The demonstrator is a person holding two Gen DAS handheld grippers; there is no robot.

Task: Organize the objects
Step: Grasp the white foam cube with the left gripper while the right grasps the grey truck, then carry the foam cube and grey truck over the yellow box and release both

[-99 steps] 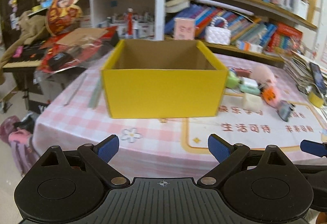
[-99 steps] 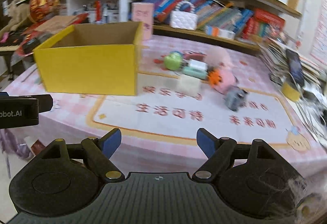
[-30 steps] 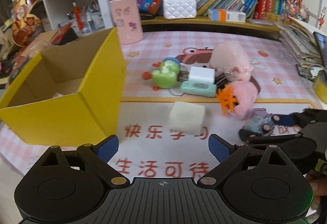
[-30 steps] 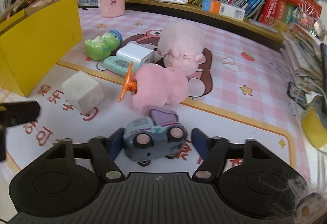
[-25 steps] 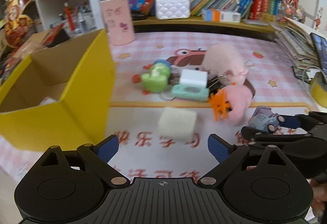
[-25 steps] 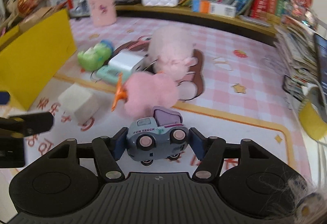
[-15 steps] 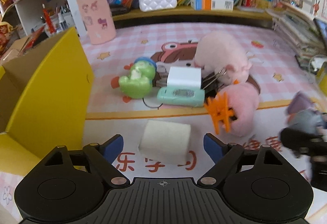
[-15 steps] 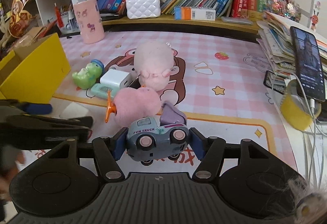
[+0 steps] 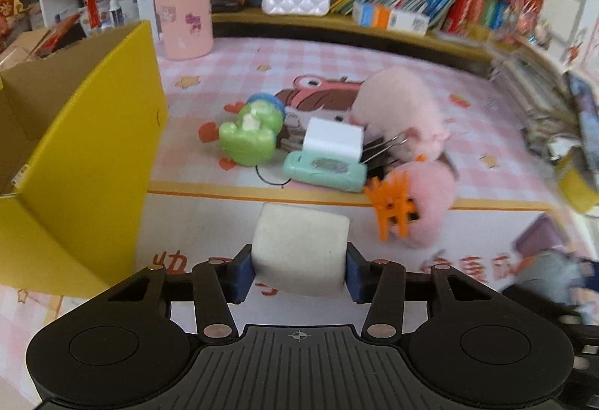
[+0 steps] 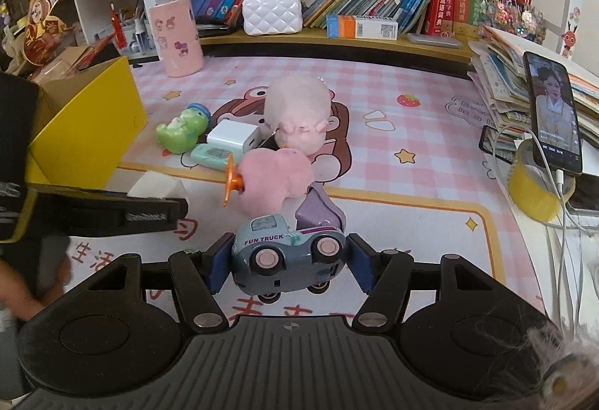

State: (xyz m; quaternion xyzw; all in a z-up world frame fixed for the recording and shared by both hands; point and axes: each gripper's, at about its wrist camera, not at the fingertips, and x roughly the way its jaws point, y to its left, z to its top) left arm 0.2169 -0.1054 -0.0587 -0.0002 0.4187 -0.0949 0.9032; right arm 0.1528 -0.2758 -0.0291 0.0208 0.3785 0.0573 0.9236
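The white foam block [image 9: 299,253] sits on the printed mat just in front of the left gripper [image 9: 297,273], and the blue pads have just been closing in on it — they now press against both of its sides, so the block is clamped between them. From the right wrist view only a corner of the block [image 10: 157,185] shows above the dark bar of the left gripper [image 10: 112,211].

The right gripper [image 10: 286,262] is clamped on the toy truck [image 10: 286,253], a grey-blue car with pink wheels and "FUN TRUCK" on its side; its purple flap stands raised behind the cab.

To the left of the block stands the yellow box [image 9: 93,163], open at the top, with its near corner just beside the left gripper. Behind the block lies a loose cluster of things on the pink checked tablecloth [image 10: 411,103]: a pink fluffy toy with an orange clip [image 10: 269,178], a mint-green case [image 9: 324,170] touching a white charger [image 9: 335,140], a green toy figure [image 9: 251,137] and a larger pink plush [image 10: 299,114].

Farther back, a pink cylindrical holder [image 10: 176,36] stands near the shelf — a white quilted handbag [image 10: 271,13] rests in front of a row of books. At the right edge a phone [image 10: 554,118] leans upright in a roll of yellow tape [image 10: 535,193].
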